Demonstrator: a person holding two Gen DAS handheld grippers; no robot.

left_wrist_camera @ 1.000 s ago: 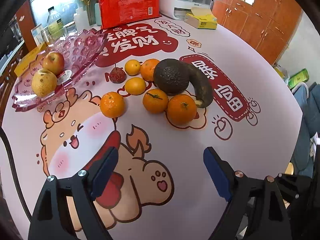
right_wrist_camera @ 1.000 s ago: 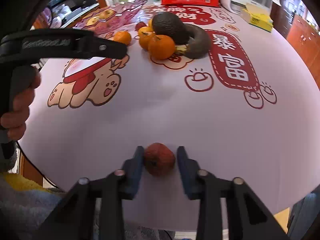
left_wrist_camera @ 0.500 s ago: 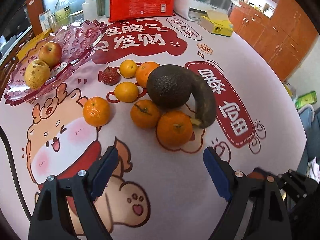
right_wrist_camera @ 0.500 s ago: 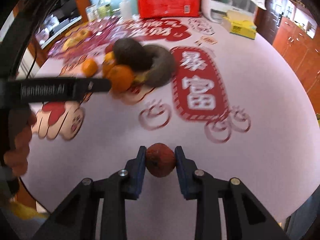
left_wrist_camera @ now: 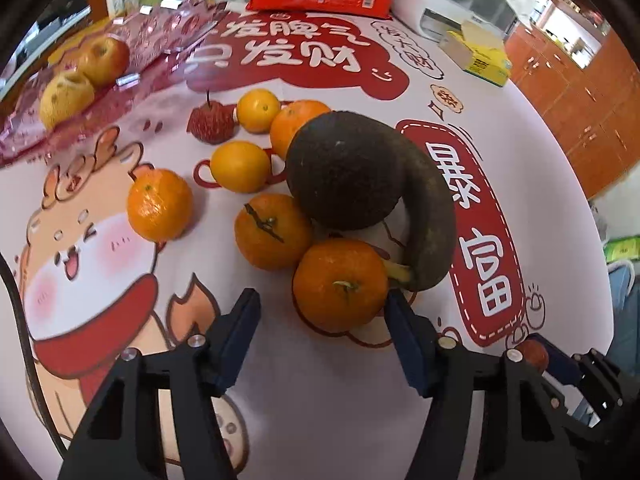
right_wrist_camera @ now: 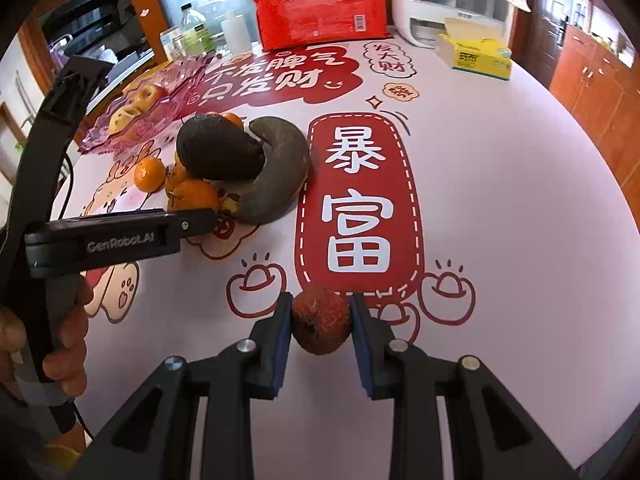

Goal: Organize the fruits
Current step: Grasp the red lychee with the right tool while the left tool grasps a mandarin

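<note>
Left fingers (left_wrist_camera: pixel 250 312) closing around the nearest orange (left_wrist_camera: pixel 340 284); right fingers (right_wrist_camera: pixel 358 316) pinching a small reddish-brown fruit (right_wrist_camera: pixel 321 320).

The orange sits between the blue pads, apparently not yet pressed, likely next for the pink tray (left_wrist_camera: pixel 160 36) far left, where an apple (left_wrist_camera: pixel 105 60) and pear (left_wrist_camera: pixel 66 96) rest. The right's fruit rides above the counter (right_wrist_camera: pixel 500 200), seemingly in transit.

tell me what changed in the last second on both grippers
The left gripper moved in toward the fruit pile, and its jaws are closing around the nearest orange. The right gripper carried its small brown fruit forward. Its grip stayed shut; the other fruits stayed put.
</note>
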